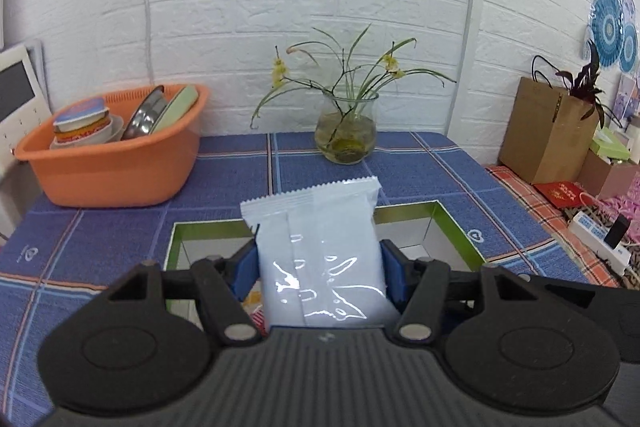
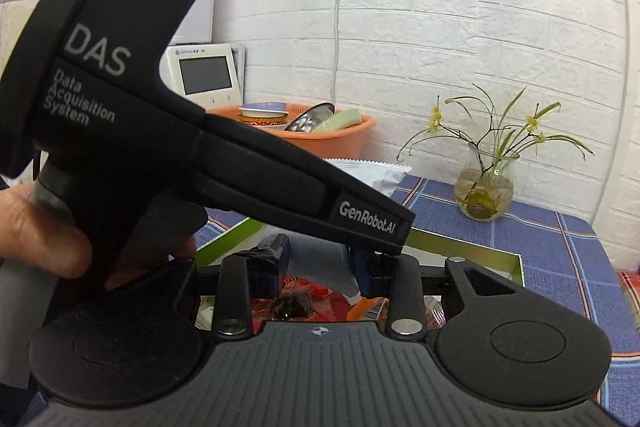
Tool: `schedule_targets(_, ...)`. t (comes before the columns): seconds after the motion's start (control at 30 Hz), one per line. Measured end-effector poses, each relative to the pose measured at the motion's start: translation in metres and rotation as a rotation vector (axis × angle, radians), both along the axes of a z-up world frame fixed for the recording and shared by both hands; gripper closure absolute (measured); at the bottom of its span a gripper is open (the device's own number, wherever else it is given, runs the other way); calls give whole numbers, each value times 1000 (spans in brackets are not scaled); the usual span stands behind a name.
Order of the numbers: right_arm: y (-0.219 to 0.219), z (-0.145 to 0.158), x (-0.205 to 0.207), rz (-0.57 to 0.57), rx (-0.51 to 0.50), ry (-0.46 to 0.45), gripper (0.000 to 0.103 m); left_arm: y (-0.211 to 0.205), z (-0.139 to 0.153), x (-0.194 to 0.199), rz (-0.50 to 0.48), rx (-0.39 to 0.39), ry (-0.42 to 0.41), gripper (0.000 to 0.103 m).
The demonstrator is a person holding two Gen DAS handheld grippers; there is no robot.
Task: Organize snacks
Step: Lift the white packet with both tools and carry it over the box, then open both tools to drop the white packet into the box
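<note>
My left gripper (image 1: 318, 263) is shut on a white snack packet (image 1: 320, 251) and holds it upright over an open box with a green rim (image 1: 452, 223). In the right wrist view the left gripper's black body crosses the frame, and the packet's crimped top (image 2: 372, 171) shows behind it. My right gripper (image 2: 320, 263) sits just above the box (image 2: 460, 247); its blue pads (image 2: 362, 267) stand apart with the packet's lower part between them, and contact is unclear. Red and orange snack wrappers (image 2: 316, 297) lie inside the box.
An orange basin (image 1: 116, 163) with bowls and plates stands at the back left of the blue checked tablecloth (image 1: 420, 167). A glass vase with a plant (image 1: 346, 135) is at the back middle. A brown paper bag (image 1: 548, 131) and a power strip (image 1: 596, 239) lie to the right.
</note>
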State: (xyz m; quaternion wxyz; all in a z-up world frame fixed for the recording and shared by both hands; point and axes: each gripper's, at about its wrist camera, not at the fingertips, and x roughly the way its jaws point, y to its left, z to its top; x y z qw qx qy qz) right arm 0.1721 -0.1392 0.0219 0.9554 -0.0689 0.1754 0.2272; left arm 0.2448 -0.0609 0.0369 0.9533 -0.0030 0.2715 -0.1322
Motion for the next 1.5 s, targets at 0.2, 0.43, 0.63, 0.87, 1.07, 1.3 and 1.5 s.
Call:
schedule_targets(0.2,6,-4,9,-4,-17,26,42,1,-7,11,-9,0,52,45)
schedule_targets(0.43,8,-18,31,-24,-30,49,43,2,-14,15,3,30,55,44)
schedule_targets(0.63,4,-23,38,-20,-30,55,43,-3,-17,15,-12,56,33,44)
schedule_targets(0.87,2,-27,46,-24,-32,60,42,-3,-18,16,-4,59,38,39)
schedule_targets(1.07,0,-25,43,-31,-25,38,20,0,-11,9,16,68,4,27)
schedule_targets(1.3,-8,-20,39,-90,-60,-34,0,24,9,-3,125,17,-96,0)
schedule_targets(1.5,-10,-19,39,-133,-71,-19,0,41,16,-23,166,0,-119,0)
